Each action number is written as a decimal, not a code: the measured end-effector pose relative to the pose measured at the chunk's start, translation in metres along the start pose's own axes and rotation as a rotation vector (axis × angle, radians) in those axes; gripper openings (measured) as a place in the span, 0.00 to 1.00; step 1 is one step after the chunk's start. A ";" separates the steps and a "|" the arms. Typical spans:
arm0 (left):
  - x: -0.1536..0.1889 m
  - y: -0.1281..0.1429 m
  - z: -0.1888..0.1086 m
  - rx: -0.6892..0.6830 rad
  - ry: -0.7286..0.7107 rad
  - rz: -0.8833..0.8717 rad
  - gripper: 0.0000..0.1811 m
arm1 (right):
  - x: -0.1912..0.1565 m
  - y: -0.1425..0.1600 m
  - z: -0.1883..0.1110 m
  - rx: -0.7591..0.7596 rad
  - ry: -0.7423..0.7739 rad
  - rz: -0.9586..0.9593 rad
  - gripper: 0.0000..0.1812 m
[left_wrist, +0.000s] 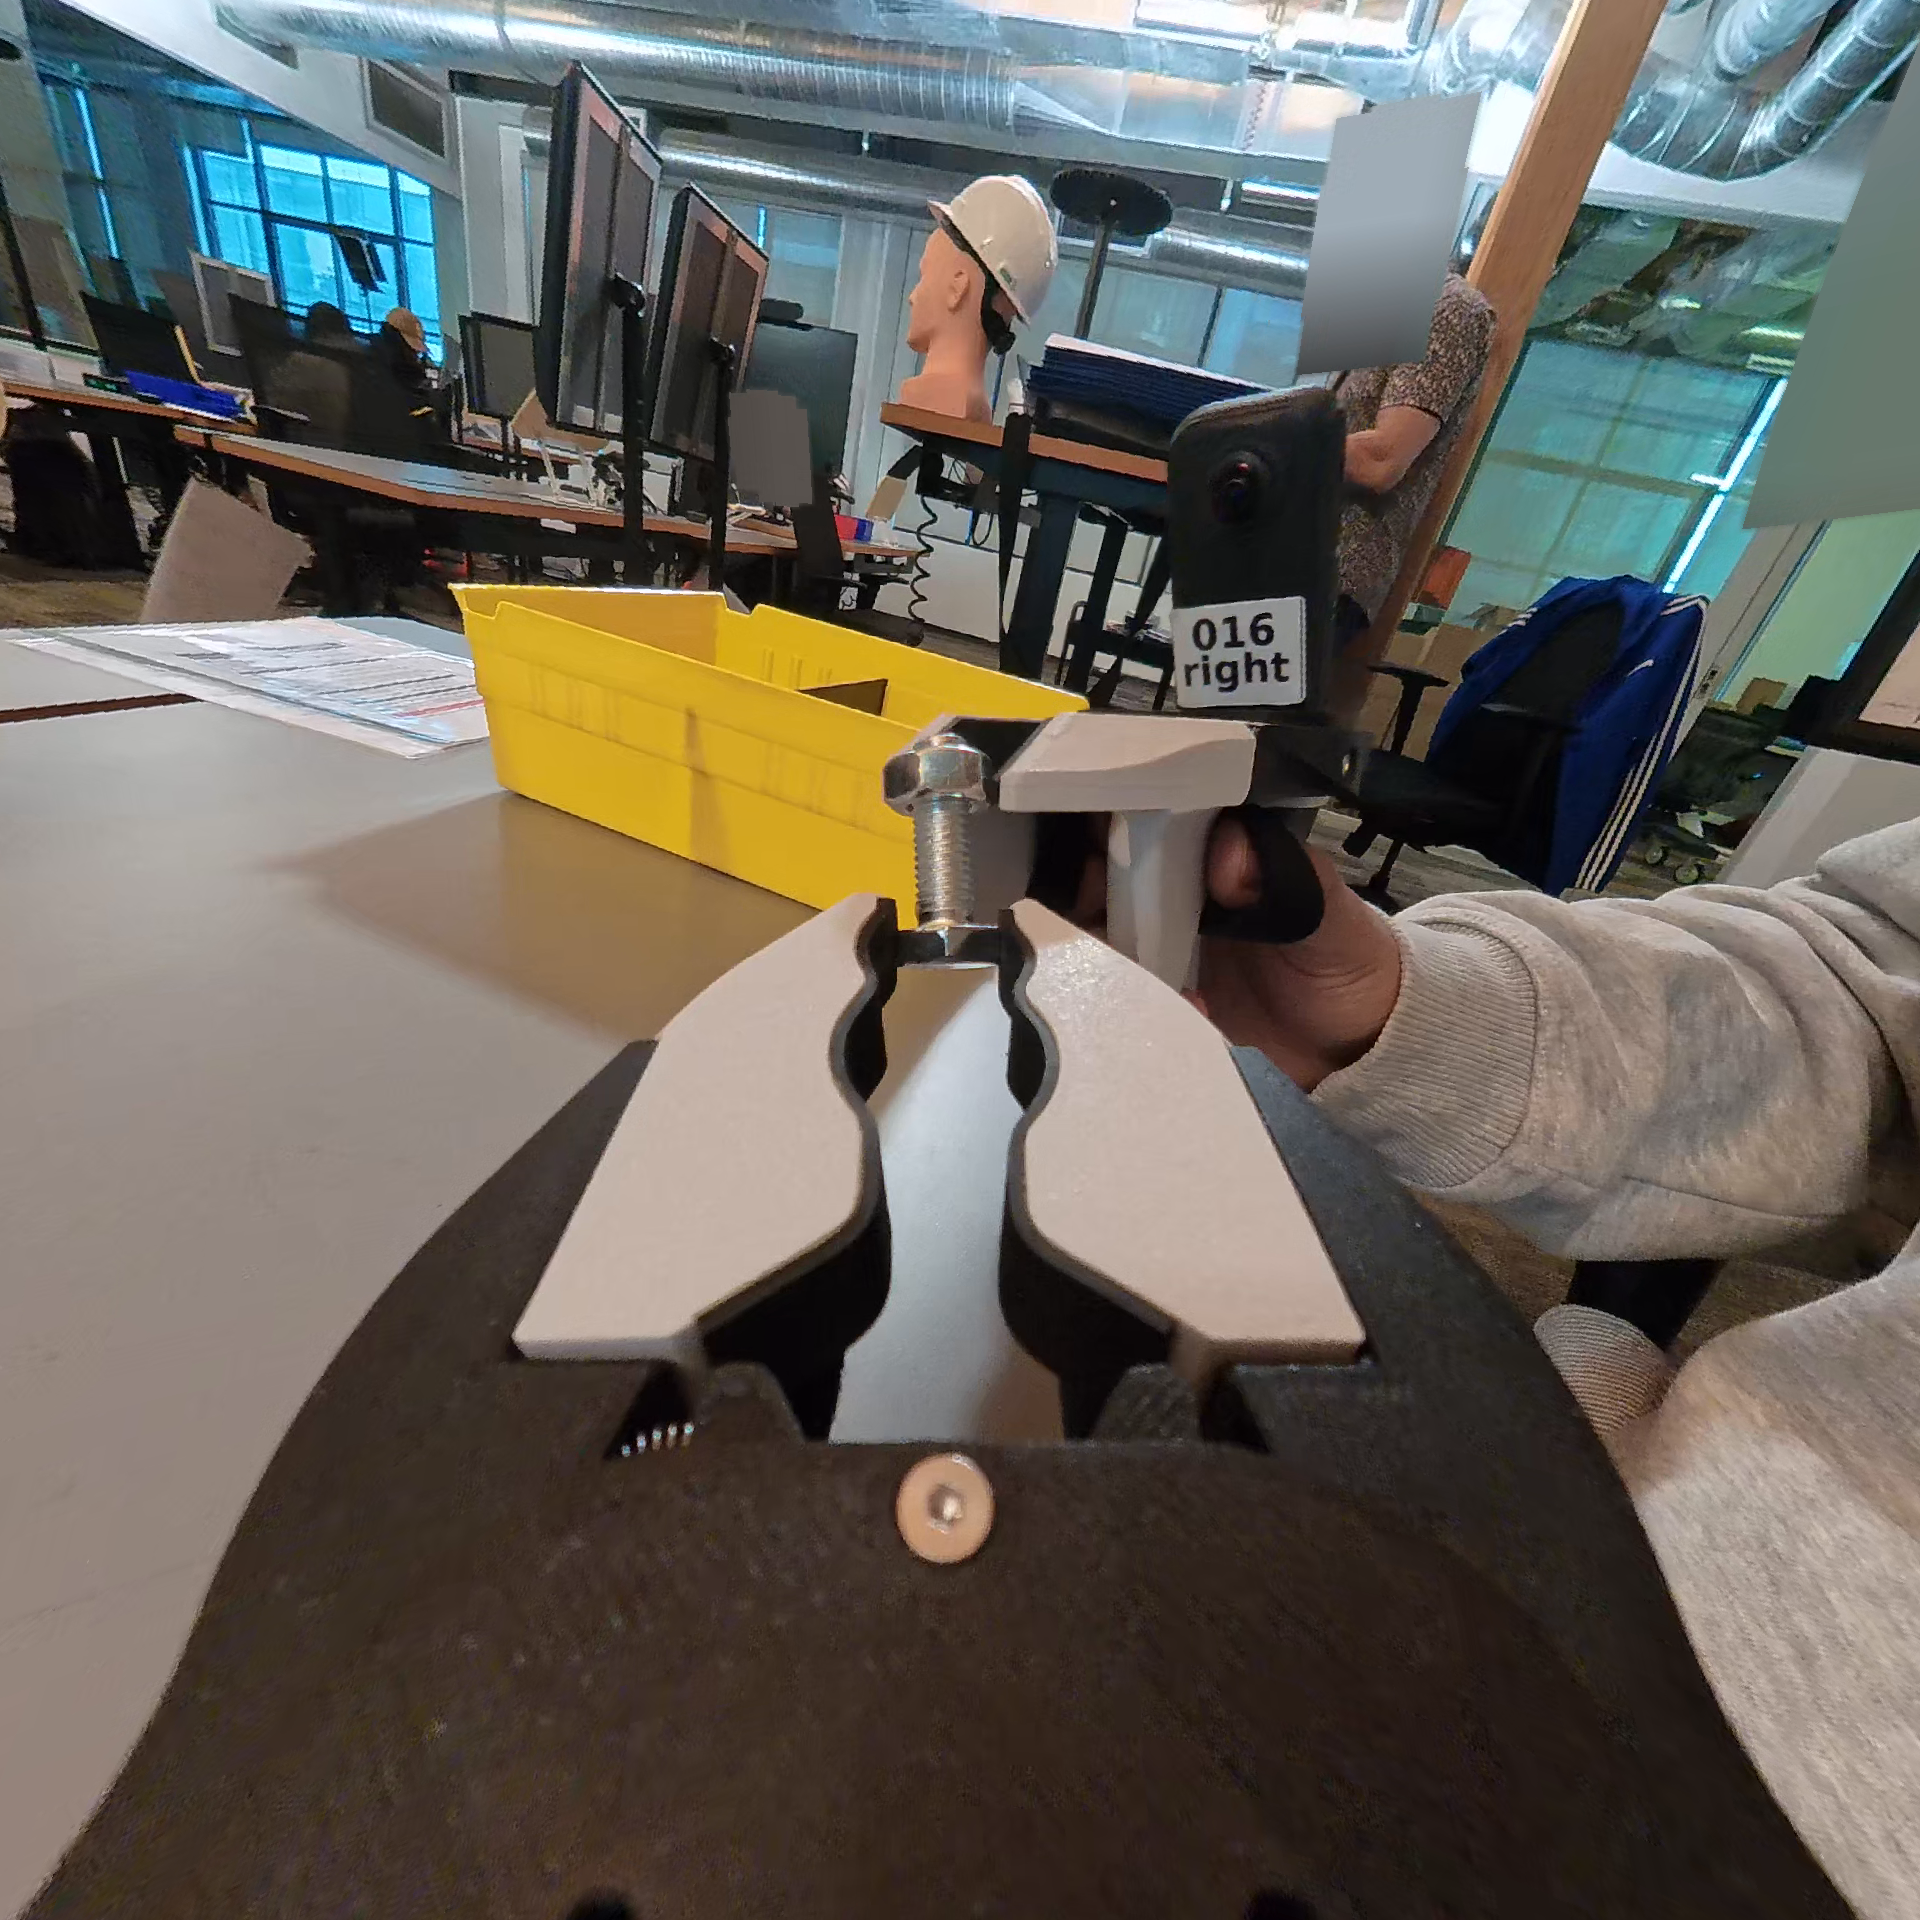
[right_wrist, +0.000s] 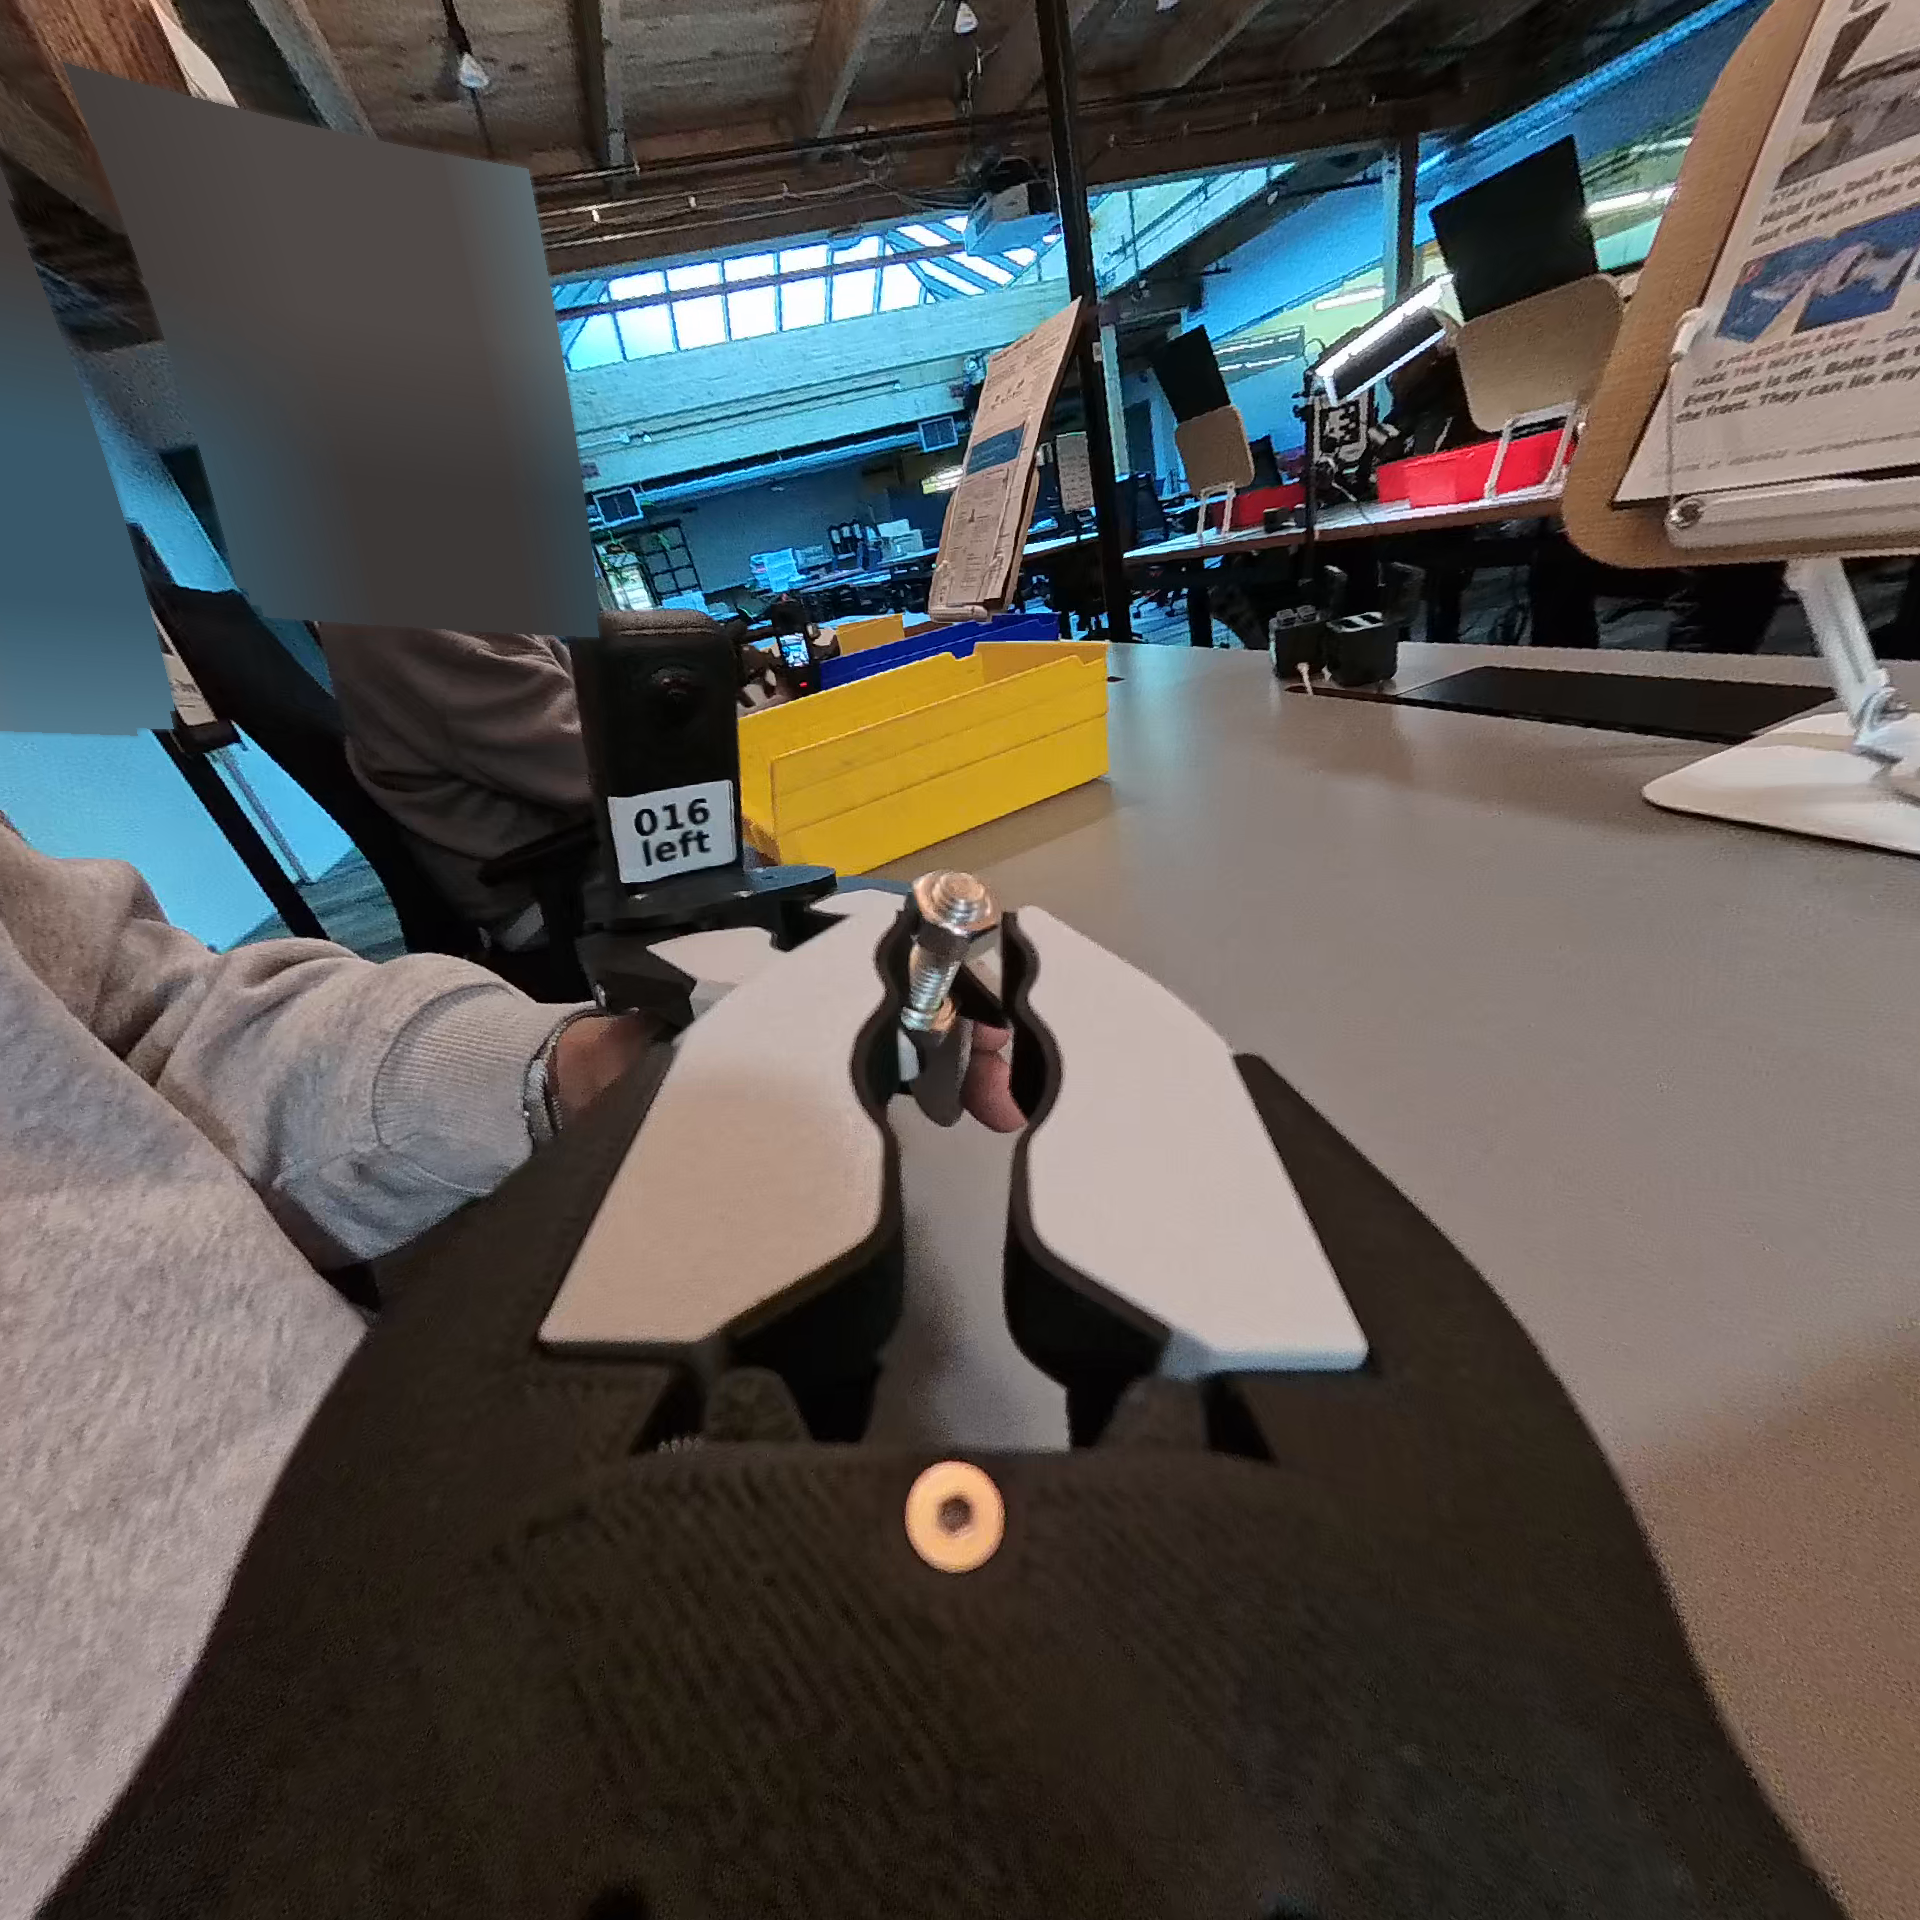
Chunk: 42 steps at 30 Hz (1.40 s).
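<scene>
Holding bolt (left_wrist: 943, 871) upright at frame centre: your left gripper (left_wrist: 943, 940) pinches its head, so threads stay free. Your right gripper (right_wrist: 961, 935) clamps nut (left_wrist: 935, 777) on top. Yellow bin (left_wrist: 675, 727) behind, on table (left_wrist: 208, 987).

Both grippers look alike: the left gripper (left_wrist: 948, 940) and right gripper (right_wrist: 954, 961) each have pale grey contoured fingers on a black textured plate with one silver screw (left_wrist: 943, 1507). Ribbed-cuff grey sweatshirt sleeves (left_wrist: 1621, 1049) cover both arms.
</scene>
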<state>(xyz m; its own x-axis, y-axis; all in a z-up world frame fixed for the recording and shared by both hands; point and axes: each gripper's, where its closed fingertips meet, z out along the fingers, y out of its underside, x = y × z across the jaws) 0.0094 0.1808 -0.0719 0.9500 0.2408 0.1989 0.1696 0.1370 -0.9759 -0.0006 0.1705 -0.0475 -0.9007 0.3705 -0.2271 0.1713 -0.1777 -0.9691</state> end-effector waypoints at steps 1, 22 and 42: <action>0.001 0.001 0.000 -0.004 0.002 0.003 0.10 | 0.000 0.001 0.000 -0.002 -0.006 0.015 0.10; 0.005 0.008 0.004 -0.057 -0.005 0.064 0.10 | -0.002 -0.004 -0.002 0.015 -0.006 -0.019 0.05; -0.001 0.006 0.002 -0.052 -0.033 0.047 0.10 | -0.002 0.001 0.000 -0.019 0.001 -0.041 0.07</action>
<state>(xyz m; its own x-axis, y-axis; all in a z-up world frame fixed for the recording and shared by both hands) 0.0087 0.1832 -0.0779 0.9483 0.2772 0.1545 0.1389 0.0752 -0.9874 0.0014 0.1692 -0.0484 -0.9067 0.3779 -0.1871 0.1418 -0.1445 -0.9793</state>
